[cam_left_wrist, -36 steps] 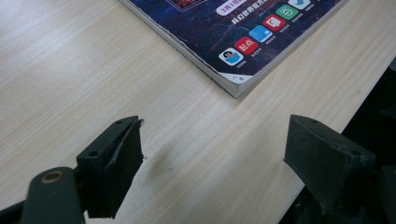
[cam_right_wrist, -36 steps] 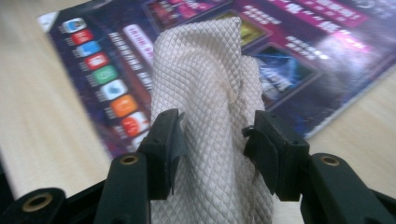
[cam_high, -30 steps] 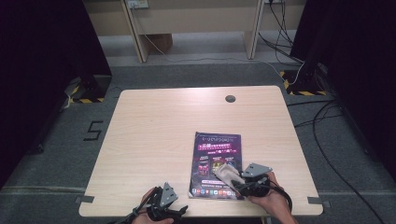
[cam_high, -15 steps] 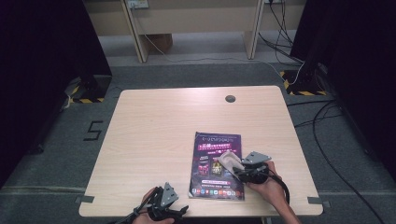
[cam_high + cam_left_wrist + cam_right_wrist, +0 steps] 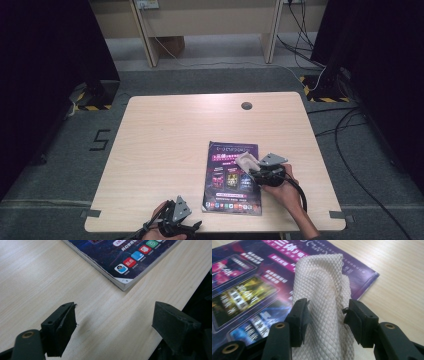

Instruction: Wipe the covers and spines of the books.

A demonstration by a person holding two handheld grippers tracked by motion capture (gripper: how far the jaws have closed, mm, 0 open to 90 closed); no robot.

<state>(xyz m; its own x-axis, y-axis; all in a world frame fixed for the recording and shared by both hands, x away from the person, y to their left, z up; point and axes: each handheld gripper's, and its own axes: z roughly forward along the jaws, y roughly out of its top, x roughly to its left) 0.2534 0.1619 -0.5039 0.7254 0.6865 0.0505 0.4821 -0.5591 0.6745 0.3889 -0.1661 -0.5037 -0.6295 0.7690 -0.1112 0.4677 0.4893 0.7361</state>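
Cream cloth (image 5: 322, 302) sits clamped in the right hand-held gripper (image 5: 325, 311) over the magazine (image 5: 231, 176); left hand-held gripper (image 5: 115, 322) gapes, idle.

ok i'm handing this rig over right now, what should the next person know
Right hand-held gripper: shut on the cream cloth, held over the magazine's upper right part.
Left hand-held gripper: open, nothing between its jaws, near the table's front edge beside the magazine's lower left corner.
Done: cloth gripped and brought onto the cover.
Left: likely wiping the cover; I cannot tell how much is already wiped.
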